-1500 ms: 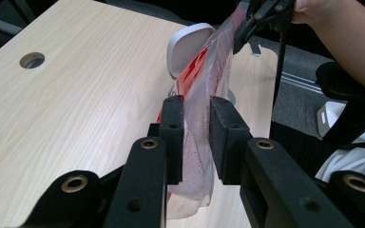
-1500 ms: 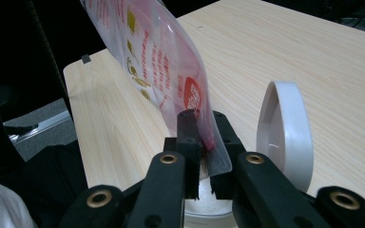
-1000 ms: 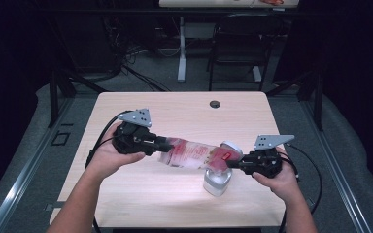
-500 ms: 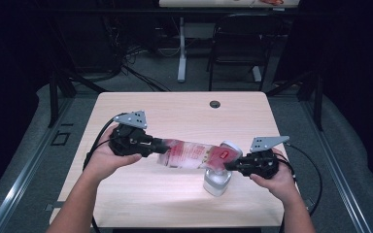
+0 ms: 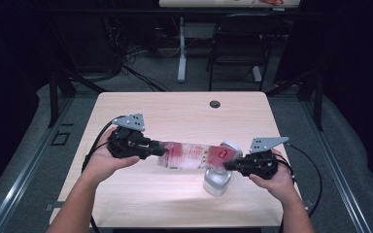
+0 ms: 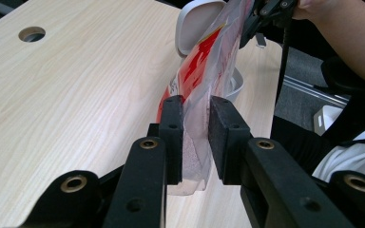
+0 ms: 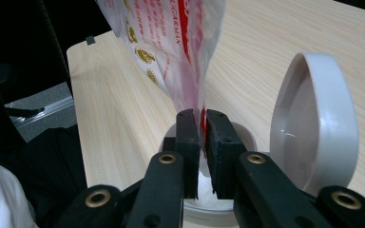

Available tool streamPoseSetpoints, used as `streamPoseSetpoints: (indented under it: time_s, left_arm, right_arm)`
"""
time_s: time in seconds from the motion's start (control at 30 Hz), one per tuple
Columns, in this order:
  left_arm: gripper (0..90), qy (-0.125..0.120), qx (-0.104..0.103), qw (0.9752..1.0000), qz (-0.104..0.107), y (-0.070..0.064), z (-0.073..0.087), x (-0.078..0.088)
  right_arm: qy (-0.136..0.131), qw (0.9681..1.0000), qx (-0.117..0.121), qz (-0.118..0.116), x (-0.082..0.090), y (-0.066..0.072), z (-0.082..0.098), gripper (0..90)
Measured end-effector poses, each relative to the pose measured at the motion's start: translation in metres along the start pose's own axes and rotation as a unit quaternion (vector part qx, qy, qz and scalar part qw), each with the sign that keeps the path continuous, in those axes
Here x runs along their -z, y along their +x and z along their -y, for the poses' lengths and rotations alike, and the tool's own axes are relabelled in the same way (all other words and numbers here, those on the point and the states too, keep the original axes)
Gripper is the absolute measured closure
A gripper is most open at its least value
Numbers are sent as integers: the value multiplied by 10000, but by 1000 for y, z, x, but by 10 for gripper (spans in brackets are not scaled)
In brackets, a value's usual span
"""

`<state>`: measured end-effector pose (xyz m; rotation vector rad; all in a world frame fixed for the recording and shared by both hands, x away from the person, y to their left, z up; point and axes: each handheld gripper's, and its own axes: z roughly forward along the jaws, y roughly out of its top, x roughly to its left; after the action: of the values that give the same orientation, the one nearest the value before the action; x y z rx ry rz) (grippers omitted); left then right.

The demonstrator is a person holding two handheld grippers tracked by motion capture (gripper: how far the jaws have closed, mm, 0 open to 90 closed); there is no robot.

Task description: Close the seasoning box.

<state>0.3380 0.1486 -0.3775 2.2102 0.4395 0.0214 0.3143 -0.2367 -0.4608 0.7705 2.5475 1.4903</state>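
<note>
A clear plastic bag (image 5: pixel 189 155) with red print and pale powder inside hangs stretched between my two grippers above the wooden table (image 5: pixel 175 116). My left gripper (image 5: pixel 161 150) is shut on one end of the bag (image 6: pixel 209 61), pads pressing its powder-filled part (image 6: pixel 196 137). My right gripper (image 5: pixel 228 165) pinches the other end of the bag (image 7: pixel 171 33); its jaws have just been closing on the thin film (image 7: pixel 203 142). Right under that end stands a white round container (image 5: pixel 217 182) with its flip lid (image 7: pixel 313 118) open and upright.
A round cable hole (image 5: pixel 215 104) sits near the table's far edge. Black cables trail from both grippers off the table's sides. A chair (image 5: pixel 238 43) and a desk leg (image 5: pixel 181 48) stand on the floor beyond the table.
My left hand has drifted slightly to the left with its end of the bag. The right hand has stayed over the container.
</note>
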Motion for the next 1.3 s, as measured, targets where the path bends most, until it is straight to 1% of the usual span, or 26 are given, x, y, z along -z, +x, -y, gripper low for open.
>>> streamPoseSetpoints:
  time_s: [0.2,0.23,0.4,0.7,0.73,0.83,1.07,1.2,1.3]
  left_arm:
    - [764,-8,81,10000,3,2,5,0]
    - [763,-4,67,10000,-2,2,5,0]
    - [761,17,121,9999,-2,4,10,0]
    - [756,36,218,9997,-40,6,18,-1]
    - [756,78,195,9998,-40,7,18,-1]
    - [754,59,223,9997,-33,8,20,-2]
    - [748,0,301,9995,-23,10,27,-3]
    - [746,-19,342,9994,-18,10,31,-4]
    - [741,-17,331,9994,-29,11,32,-4]
  right_arm:
    - [-52,10000,-14,-28,-1,0,0,841]
    - [-61,10000,-11,-33,-1,0,0,843]
    - [-103,9999,6,-28,-2,1,-1,862]
    - [-167,9998,50,62,-2,5,-3,891]
    - [-162,9998,65,80,-2,5,-4,894]
    - [-175,9997,108,146,-1,6,-4,899]
    - [-221,9997,75,124,-2,7,-5,900]
    - [-226,9996,103,165,-1,8,-6,900]
    - [-204,9996,122,157,-1,9,-6,900]
